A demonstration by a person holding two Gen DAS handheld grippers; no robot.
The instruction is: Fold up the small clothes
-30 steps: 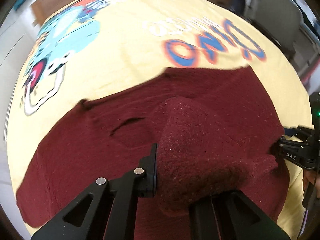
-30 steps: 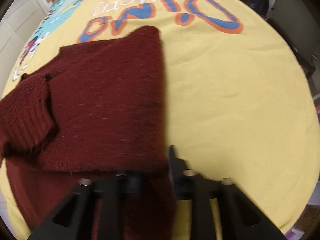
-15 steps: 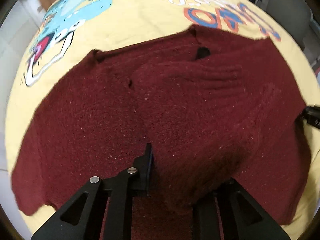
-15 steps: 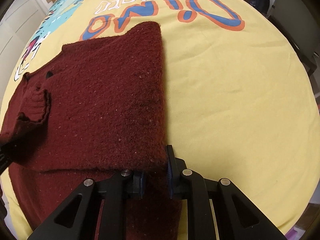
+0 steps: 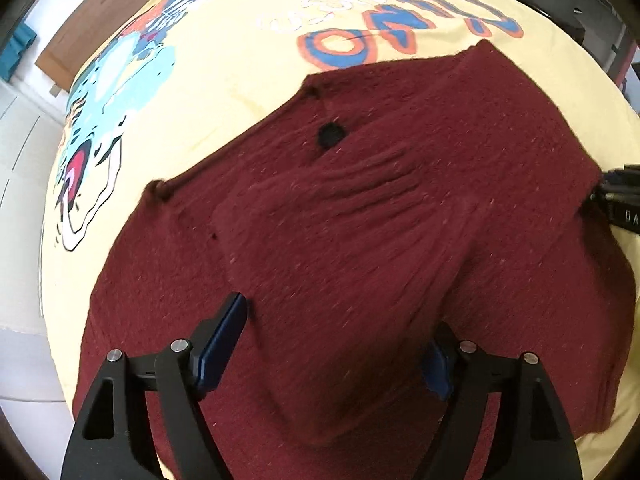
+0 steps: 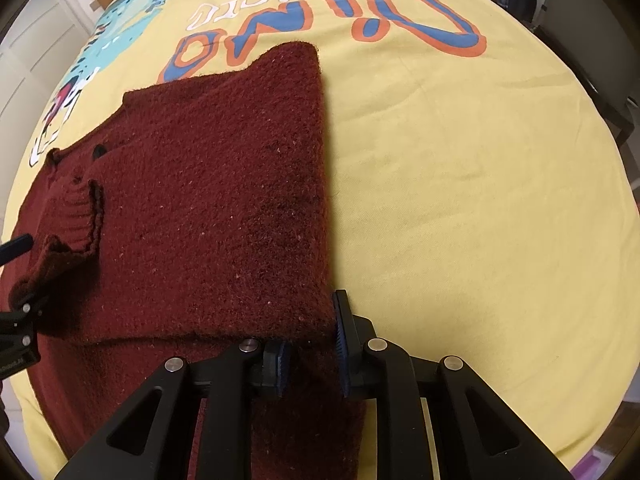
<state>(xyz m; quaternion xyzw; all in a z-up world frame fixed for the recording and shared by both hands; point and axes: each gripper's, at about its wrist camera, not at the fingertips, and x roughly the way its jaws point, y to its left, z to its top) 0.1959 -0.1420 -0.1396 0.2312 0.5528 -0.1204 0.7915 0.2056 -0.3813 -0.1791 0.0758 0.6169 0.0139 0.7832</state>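
Note:
A dark red knit sweater [image 5: 360, 216] lies on a yellow printed cloth [image 5: 224, 64], one side folded over its body. My left gripper [image 5: 336, 344] is open, its jaws wide apart either side of a sleeve that lies on the sweater. In the right wrist view the sweater [image 6: 208, 184] has a straight folded edge on its right. My right gripper [image 6: 310, 354] holds the near corner of that folded edge between its narrow jaws. The right gripper shows at the right edge of the left wrist view [image 5: 620, 200]. The left gripper shows at the left edge of the right wrist view [image 6: 16, 320].
The yellow cloth [image 6: 460, 180] bears a blue and orange "Dino" print [image 6: 400, 16] and a cartoon figure [image 5: 104, 112] at the far side. White cupboard doors [image 5: 20, 152] stand left. A dark chair [image 6: 592, 40] stands at the far right.
My left gripper has opened and let go of the sleeve, which now lies flat on the sweater. My right gripper has stayed on the folded edge.

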